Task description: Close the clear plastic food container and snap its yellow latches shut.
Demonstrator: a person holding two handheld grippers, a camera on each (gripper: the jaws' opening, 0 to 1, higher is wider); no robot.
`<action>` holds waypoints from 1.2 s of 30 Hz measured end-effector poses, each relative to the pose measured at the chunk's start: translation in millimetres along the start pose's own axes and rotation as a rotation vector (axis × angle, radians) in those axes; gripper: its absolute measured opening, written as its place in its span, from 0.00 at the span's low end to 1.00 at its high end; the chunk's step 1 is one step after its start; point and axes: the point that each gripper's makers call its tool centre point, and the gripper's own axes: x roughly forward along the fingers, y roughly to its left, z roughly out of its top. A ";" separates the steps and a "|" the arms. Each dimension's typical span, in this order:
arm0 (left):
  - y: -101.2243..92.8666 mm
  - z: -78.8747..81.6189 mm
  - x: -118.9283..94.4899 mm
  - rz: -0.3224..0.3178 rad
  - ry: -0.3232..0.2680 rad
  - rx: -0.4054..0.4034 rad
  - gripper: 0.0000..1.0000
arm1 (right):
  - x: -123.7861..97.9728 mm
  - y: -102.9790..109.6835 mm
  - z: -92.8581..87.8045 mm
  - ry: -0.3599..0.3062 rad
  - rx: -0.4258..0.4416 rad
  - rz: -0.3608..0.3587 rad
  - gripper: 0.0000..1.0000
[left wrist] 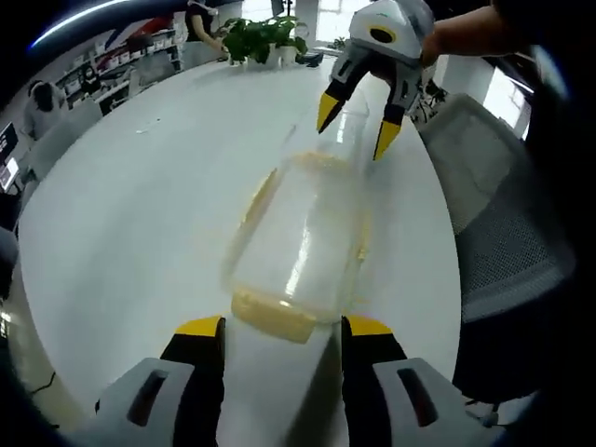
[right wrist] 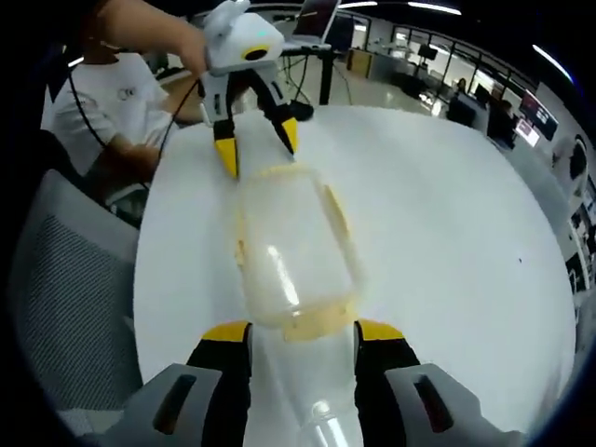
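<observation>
A clear plastic food container [left wrist: 300,233] with a yellow rim lies lengthwise on the white round table [left wrist: 130,214]. Its near yellow latch [left wrist: 274,317] sits between the yellow-tipped jaws of my left gripper [left wrist: 284,328], which is open and not touching it. At the far end my right gripper [left wrist: 355,124] stands open, straddling a clear part that sticks out past the rim. In the right gripper view the container [right wrist: 293,247] runs from my right gripper [right wrist: 303,332] to the left gripper [right wrist: 258,144], with a yellow latch [right wrist: 312,326] close to the jaws. I cannot tell whether the lid is seated.
A grey mesh office chair [left wrist: 507,223] stands at the table's edge beside the container, also seen as the chair [right wrist: 65,298]. A potted plant [left wrist: 265,37] sits at the far side. A person in a white shirt [right wrist: 98,102] sits behind the left gripper.
</observation>
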 end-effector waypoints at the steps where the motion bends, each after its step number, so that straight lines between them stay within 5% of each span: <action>1: -0.1 -0.7 0.5 -0.003 0.004 0.004 0.49 | 0.3 -0.8 0.0 0.002 -0.003 0.000 0.43; 21: 4.4 -3.8 10.2 -0.054 0.091 0.217 0.46 | 11.5 -7.5 -6.7 0.084 -0.056 0.055 0.42; 36: 2.6 3.5 16.6 -0.110 0.108 0.271 0.43 | 30.9 -8.5 -19.0 0.217 -0.186 0.123 0.39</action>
